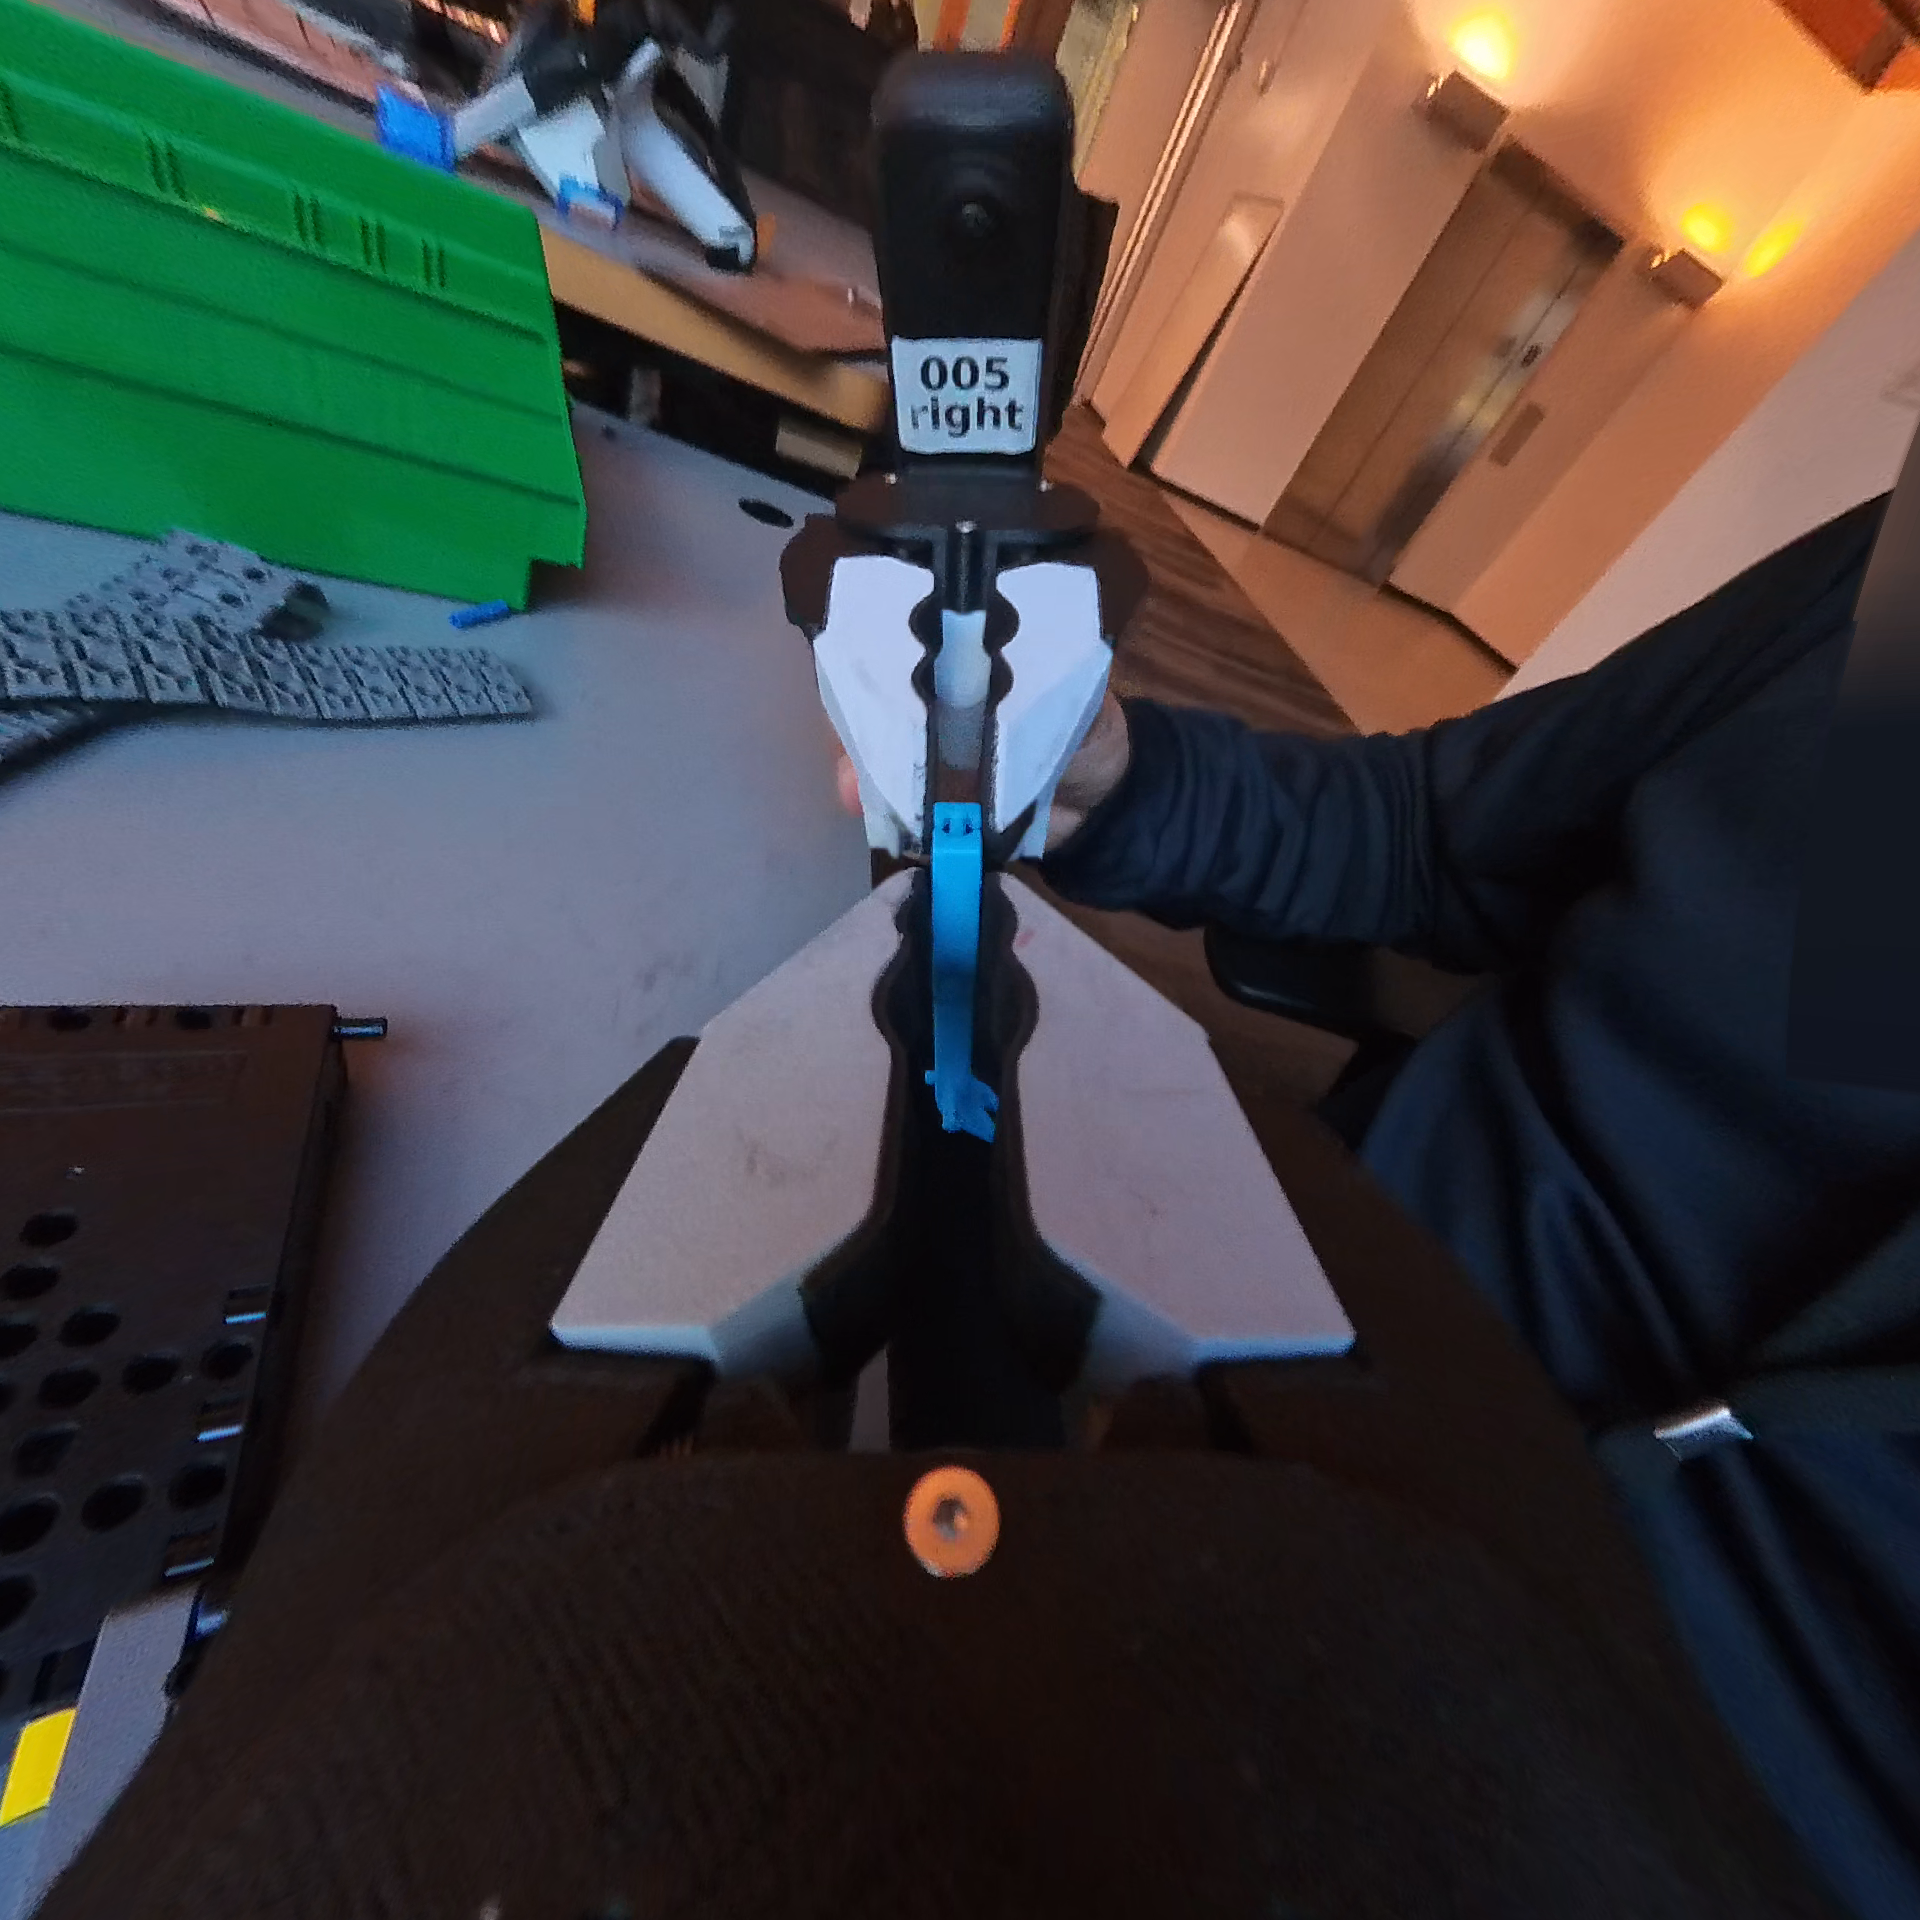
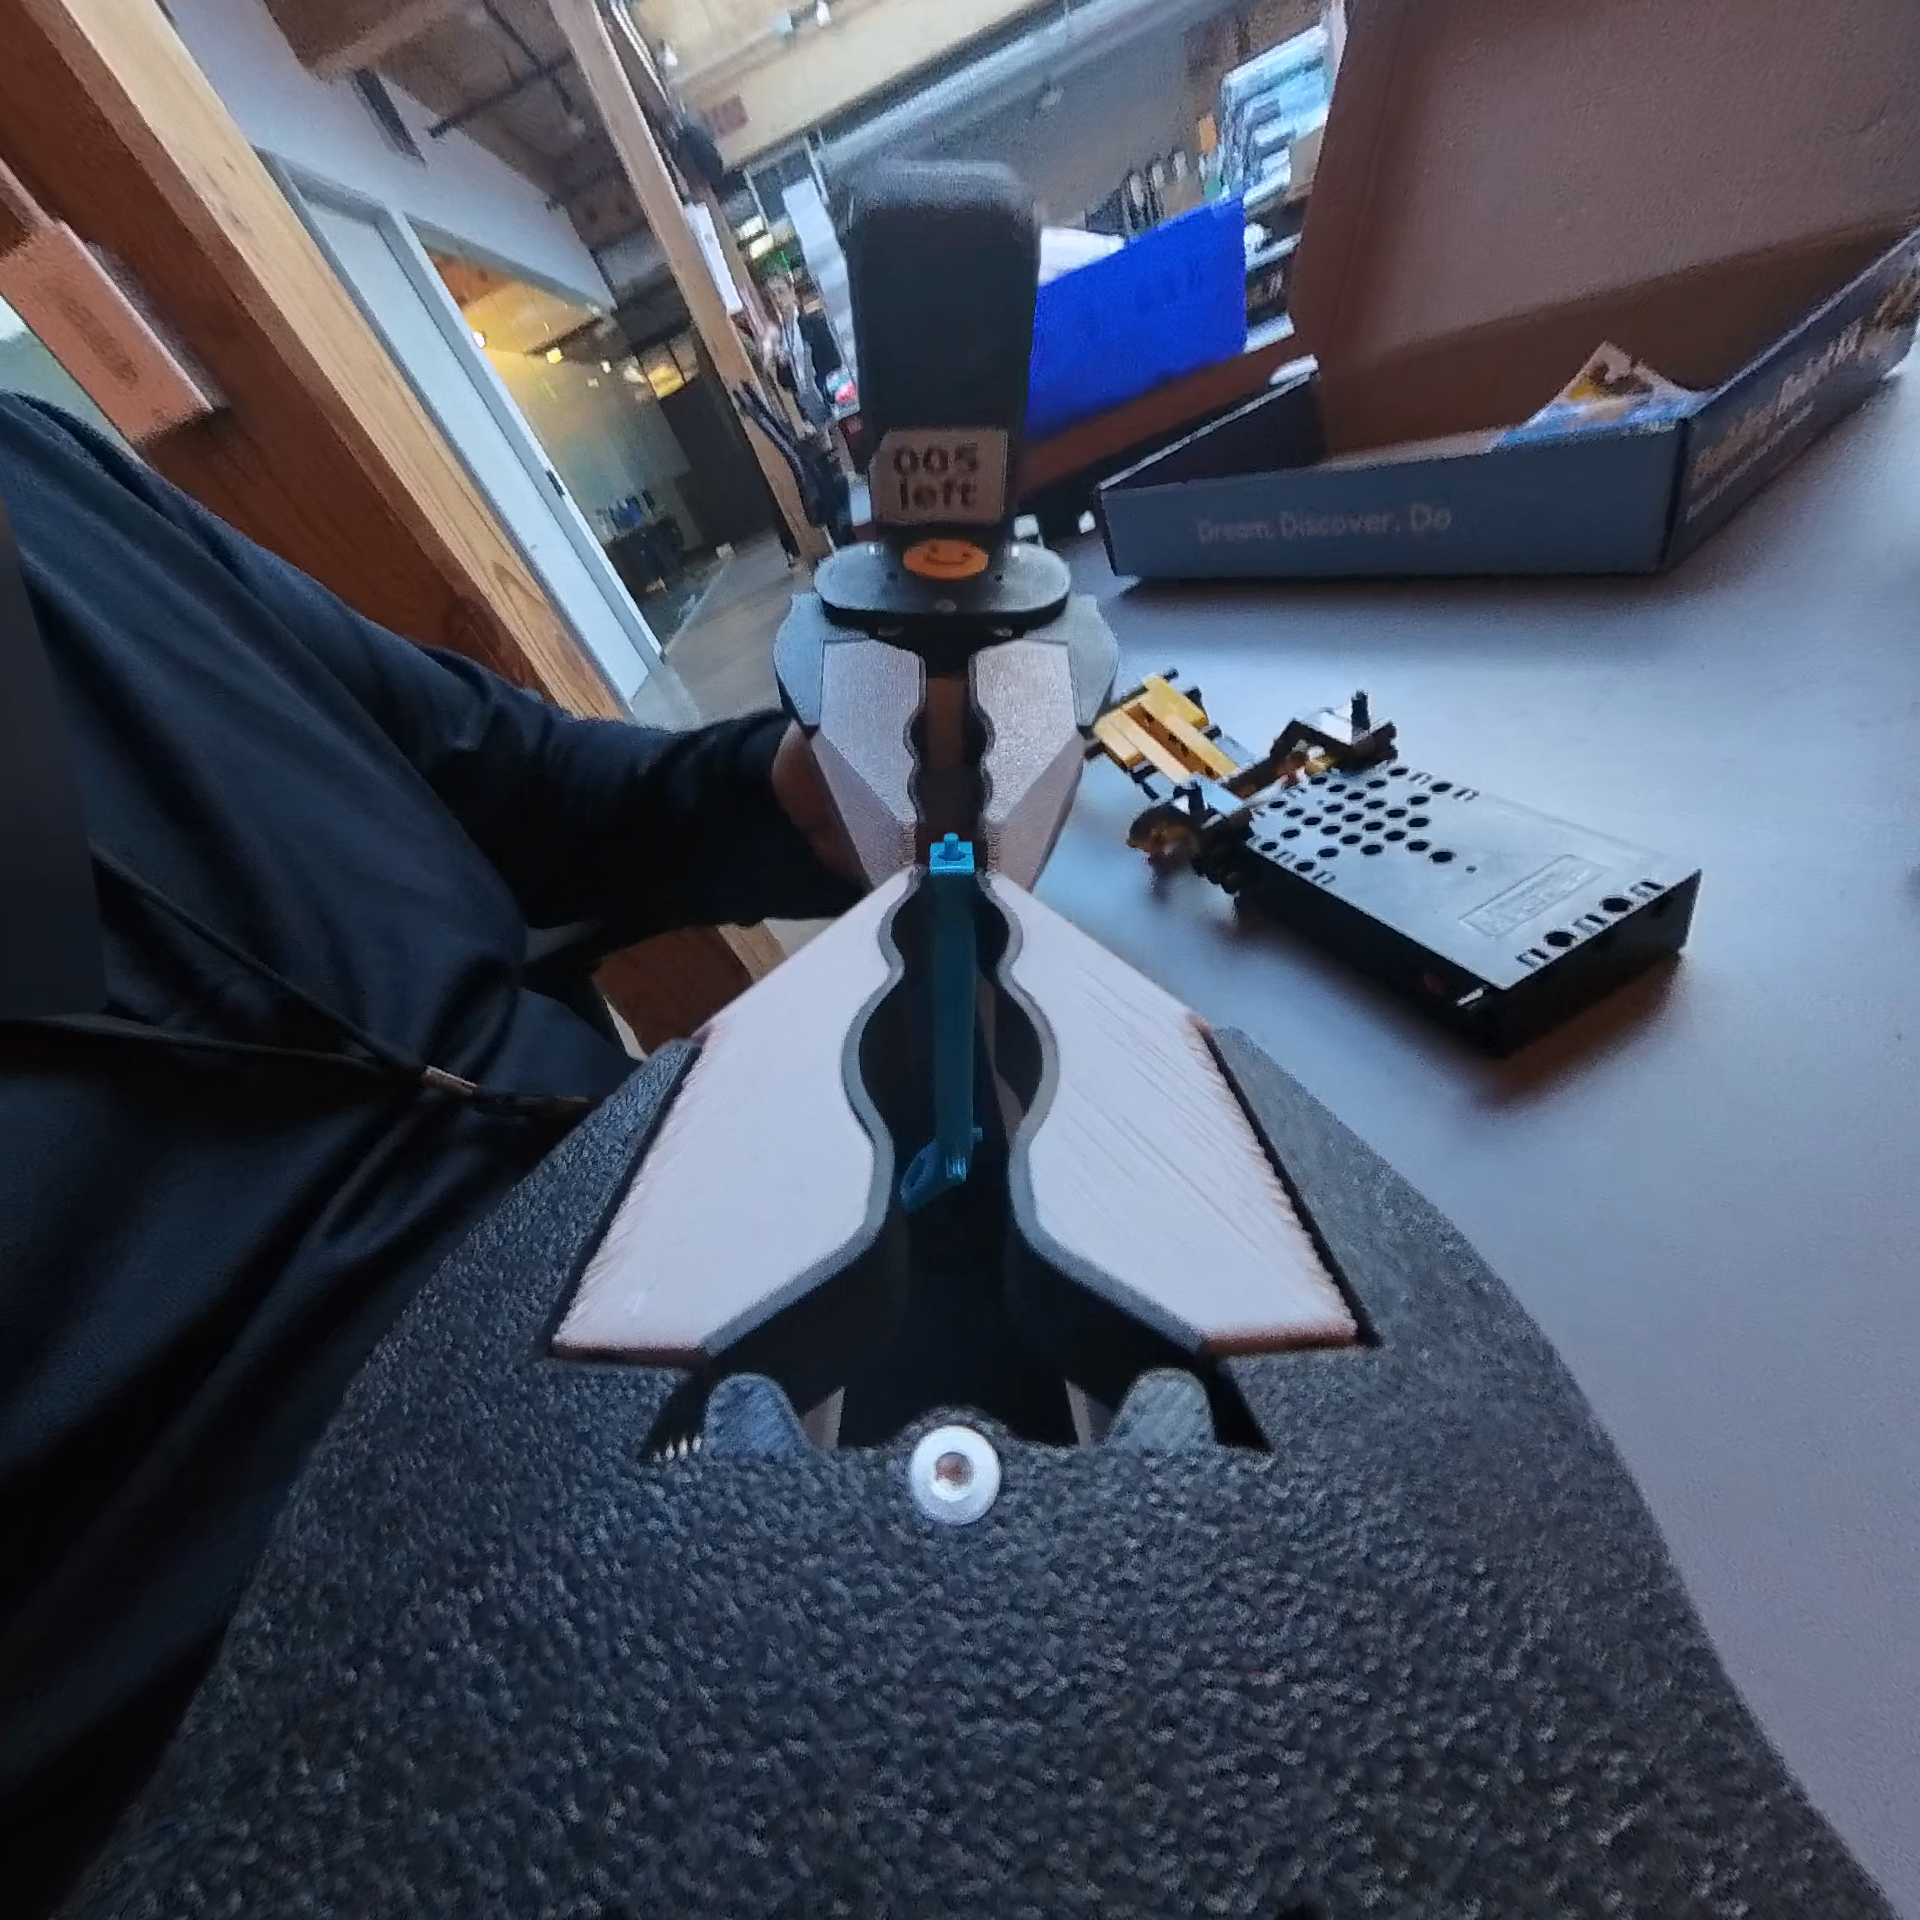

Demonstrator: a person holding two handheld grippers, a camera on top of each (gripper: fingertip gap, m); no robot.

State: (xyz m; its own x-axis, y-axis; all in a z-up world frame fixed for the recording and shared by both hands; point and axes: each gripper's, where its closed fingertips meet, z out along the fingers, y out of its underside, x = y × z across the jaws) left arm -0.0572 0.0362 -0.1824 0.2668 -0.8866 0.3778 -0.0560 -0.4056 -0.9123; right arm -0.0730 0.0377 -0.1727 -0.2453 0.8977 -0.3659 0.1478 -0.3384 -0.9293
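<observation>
Blue part (image 1: 954, 966): a slim plastic strip held up in the air, above the edge of the surface (image 2: 1558, 1247) and in front of the person's dark sleeve. In the left wrist view it runs back from the tips of the left hand-held gripper (image 1: 956, 883) into the gap between its fingers, ending in small prongs. The right wrist view shows a like strip lying the same way inside the right hand-held gripper (image 2: 951, 883), with an eyelet at its near end. Whether this is one piece or two joined ones I cannot tell.

Both hand-held grippers stand nose to nose, tips all but touching. Each is narrowed to a slit and pinches the blue part at its tips.

The hold looks slight. It is only a tip pinch on thin, smooth plastic, so a small twist or a pull off the shared line could bend the strip or let it slip. Let go here, it would likely drop past the surface's edge. The black pierced box (image 2: 1455, 883) lies well apart on the surface.
</observation>
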